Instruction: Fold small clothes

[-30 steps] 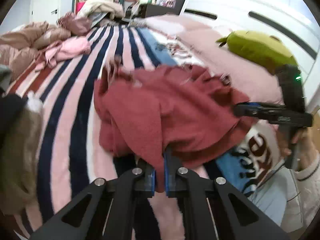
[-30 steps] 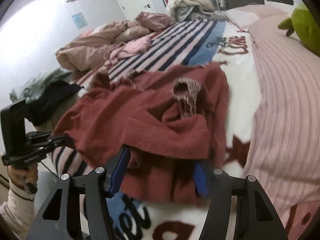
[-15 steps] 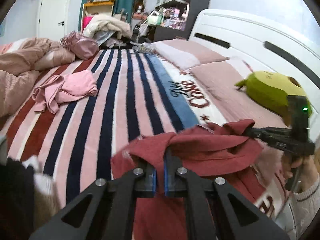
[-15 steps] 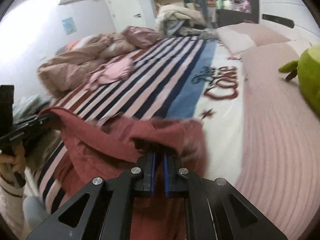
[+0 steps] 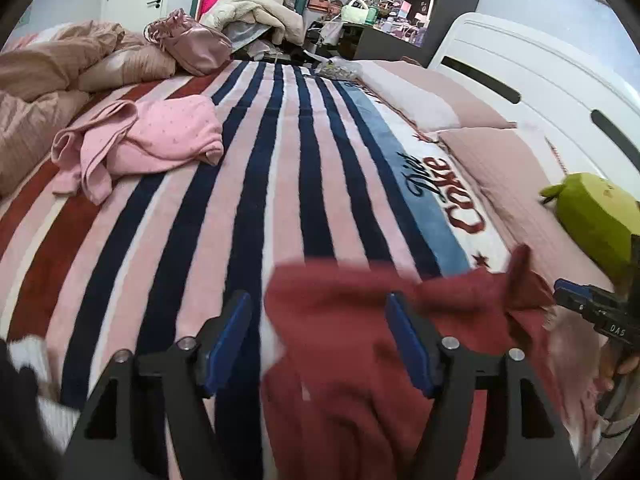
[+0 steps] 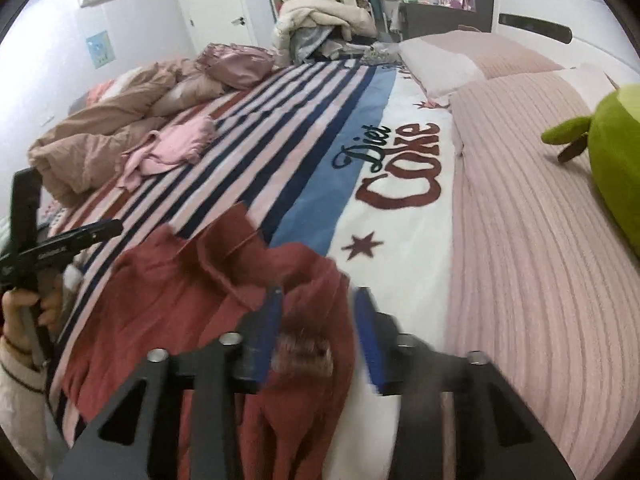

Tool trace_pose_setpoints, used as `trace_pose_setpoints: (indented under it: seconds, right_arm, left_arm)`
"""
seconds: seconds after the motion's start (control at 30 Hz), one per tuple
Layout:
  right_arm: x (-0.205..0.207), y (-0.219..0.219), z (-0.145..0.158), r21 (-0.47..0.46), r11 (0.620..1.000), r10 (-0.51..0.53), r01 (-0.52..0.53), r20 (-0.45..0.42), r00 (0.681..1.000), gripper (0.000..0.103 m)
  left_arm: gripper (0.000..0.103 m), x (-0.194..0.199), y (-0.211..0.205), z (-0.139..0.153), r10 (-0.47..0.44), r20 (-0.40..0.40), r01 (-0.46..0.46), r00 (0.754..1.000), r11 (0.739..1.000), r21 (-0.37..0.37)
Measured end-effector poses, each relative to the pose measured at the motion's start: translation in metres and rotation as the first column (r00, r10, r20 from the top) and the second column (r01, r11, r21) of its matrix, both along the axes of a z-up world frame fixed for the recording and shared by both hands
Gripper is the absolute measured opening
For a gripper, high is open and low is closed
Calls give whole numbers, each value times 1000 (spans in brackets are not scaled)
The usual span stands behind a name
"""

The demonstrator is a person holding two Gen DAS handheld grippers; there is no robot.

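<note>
A wide bed fills the room, covered by a striped blanket (image 5: pixel 280 184) with a cola logo near the pillows (image 6: pixel 500 92). It serves as the folding surface, so the middle has been left bare for laying clothes flat. A brown duvet (image 5: pixel 44 80) is pushed to the far side, out of the way, and a green plush toy (image 6: pixel 616 152) lies on the pillow side.

The dark red garment (image 5: pixel 352 344) lies bunched at the near edge of the blanket, right under both grippers, apparently just pulled toward the person for folding. A pink garment (image 5: pixel 156 140) waits further up the stripes, probably next in line.

The left gripper (image 5: pixel 316 340) has just been opening; its jaws stand wide apart, with red cloth lying between them but not pinched. The right gripper (image 6: pixel 316 328) has also just been opening, its jaws partly apart over a fold of the same cloth, not pressing it.
</note>
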State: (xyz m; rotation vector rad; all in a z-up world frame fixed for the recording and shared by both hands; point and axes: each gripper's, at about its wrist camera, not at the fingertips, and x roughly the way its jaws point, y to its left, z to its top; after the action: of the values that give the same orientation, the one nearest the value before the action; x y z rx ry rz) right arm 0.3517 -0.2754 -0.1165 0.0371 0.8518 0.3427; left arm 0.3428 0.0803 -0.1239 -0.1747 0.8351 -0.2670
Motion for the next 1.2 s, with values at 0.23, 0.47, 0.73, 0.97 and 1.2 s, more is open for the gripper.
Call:
trace_pose_setpoints:
  seconds: [0.23, 0.47, 0.73, 0.97, 1.2]
  right_arm:
    - [-58, 41, -16, -13, 979, 204, -205, -44, 978, 63]
    - [-54, 78, -57, -360, 925, 123, -120, -15, 992, 44]
    - [-37, 17, -38, -380, 917, -111, 119, 43, 993, 10]
    - [-33, 5, -35, -445, 885, -134, 140, 46, 990, 20]
    - [-25, 34, -9, -252, 966, 64, -54, 30, 998, 62]
  left_arm:
    - [72, -79, -22, -12, -135, -52, 137, 989, 990, 24]
    - [13, -112, -30, -46, -96, -58, 102, 994, 989, 103]
    - [11, -134, -12, -45, -69, -42, 74, 997, 990, 118]
    - [30, -137, 1, -40, -77, -52, 80, 996, 995, 60]
    - [55, -98, 7, -13, -58, 4, 57, 998, 998, 32]
